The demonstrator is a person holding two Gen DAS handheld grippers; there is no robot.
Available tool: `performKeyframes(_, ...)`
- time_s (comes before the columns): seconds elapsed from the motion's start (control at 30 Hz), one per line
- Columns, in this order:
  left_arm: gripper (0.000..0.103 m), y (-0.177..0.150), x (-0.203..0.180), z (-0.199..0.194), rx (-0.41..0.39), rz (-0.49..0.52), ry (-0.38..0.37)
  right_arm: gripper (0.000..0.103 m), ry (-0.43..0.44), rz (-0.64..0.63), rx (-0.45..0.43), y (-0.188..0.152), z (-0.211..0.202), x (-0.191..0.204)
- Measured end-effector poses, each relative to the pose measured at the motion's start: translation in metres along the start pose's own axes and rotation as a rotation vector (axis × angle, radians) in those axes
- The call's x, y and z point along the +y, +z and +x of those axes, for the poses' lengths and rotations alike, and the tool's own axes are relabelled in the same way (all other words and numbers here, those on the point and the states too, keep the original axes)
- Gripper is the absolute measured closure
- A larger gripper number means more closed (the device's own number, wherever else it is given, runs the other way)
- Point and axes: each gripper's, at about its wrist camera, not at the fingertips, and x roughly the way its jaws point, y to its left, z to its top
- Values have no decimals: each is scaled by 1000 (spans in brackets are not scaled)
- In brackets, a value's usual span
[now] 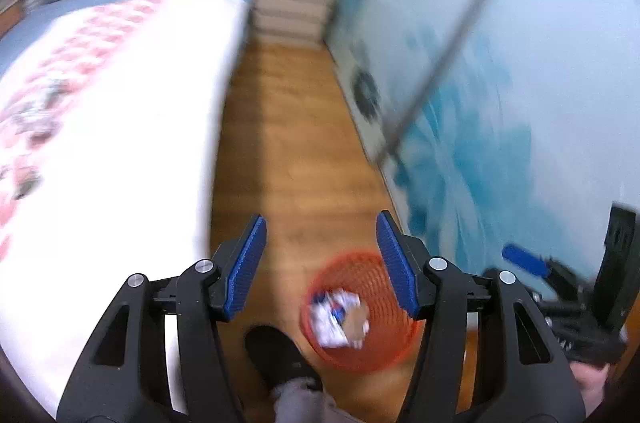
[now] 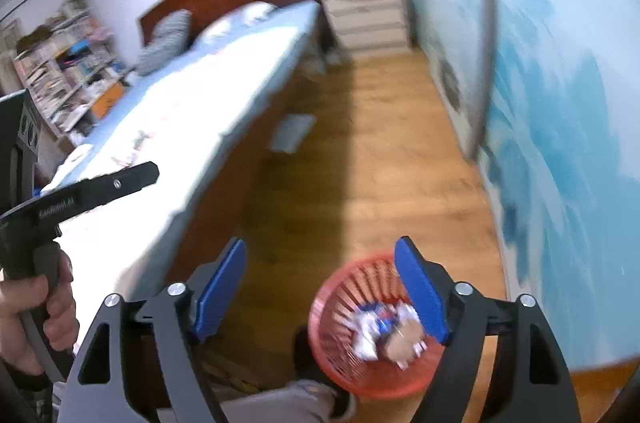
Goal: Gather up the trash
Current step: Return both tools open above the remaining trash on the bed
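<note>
Below both claws, on the wooden floor (image 1: 292,151) between the bed (image 1: 120,103) and the blue-painted wall (image 1: 520,83), stands one red mesh basket (image 1: 360,355). It holds the trash (image 1: 340,319): a crumpled heap of white, blue and brownish paper, too blurred to count piece by piece.

The left claw (image 1: 322,265) stands open with nothing between its blue pads (image 1: 246,265); the basket lies under and a little to the side of its far pad. The right claw (image 2: 320,289) is open too and empty, and the basket (image 2: 344,355) sits under its outer pad in much the same way. Both point down at a slant, so the basket is down and just ahead of each; neither is clearly the nearer. The basket is round, so it has no long axis to line up with.

A shoe (image 1: 276,351) of the person stands just beside the basket.

Count: two claws, one basket, one heap of trash in it. One pale flat thing (image 2: 292,133) lies on the floor by the bed; whether it is trash I cannot tell.
</note>
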Motion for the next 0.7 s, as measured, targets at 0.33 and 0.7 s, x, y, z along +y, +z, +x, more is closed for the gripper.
performKeyframes(0.33,34,9,166,-106,-229,-315,214,17,227,-321,-60,63,38,194)
performKeyframes(0.7,34,-42,306,-118,-134,-518,306,17,321,-514,61,76,182,360)
